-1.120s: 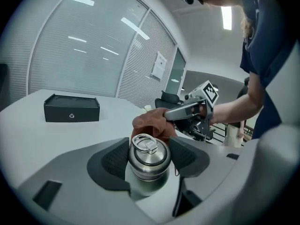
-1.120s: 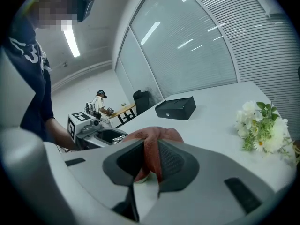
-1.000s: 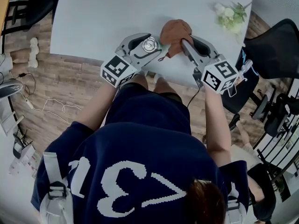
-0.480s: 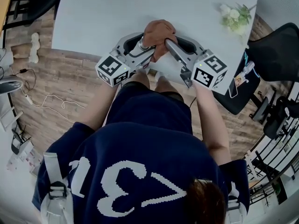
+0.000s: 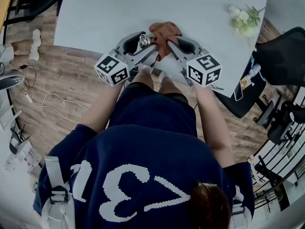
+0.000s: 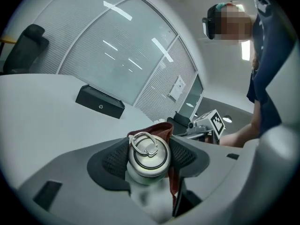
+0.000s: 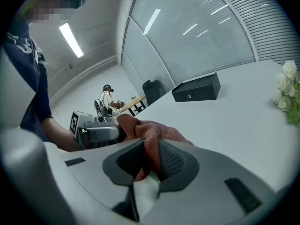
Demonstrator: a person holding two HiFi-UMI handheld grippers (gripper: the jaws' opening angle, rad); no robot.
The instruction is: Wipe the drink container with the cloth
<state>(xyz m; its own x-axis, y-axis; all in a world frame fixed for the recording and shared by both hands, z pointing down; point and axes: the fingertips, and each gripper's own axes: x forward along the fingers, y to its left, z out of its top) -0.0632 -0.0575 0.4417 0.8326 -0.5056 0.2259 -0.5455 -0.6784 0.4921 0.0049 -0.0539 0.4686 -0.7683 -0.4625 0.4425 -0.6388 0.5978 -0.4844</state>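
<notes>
A steel drink container with a ring on its lid is clamped between the pads of my left gripper, held over the near edge of the white table. A rust-brown cloth is bunched in my right gripper, which is shut on it. The cloth lies against the container's right side and far side. Both grippers meet tip to tip. The container's body is hidden below the lid.
A spray of white flowers lies at the table's right. A black box sits farther back on the table. A black office chair stands right of the table; cables lie on the wooden floor at left.
Both grippers have shifted left and closer together. The cloth now sits beside and behind the lid, which shows again after being covered half a second ago.
</notes>
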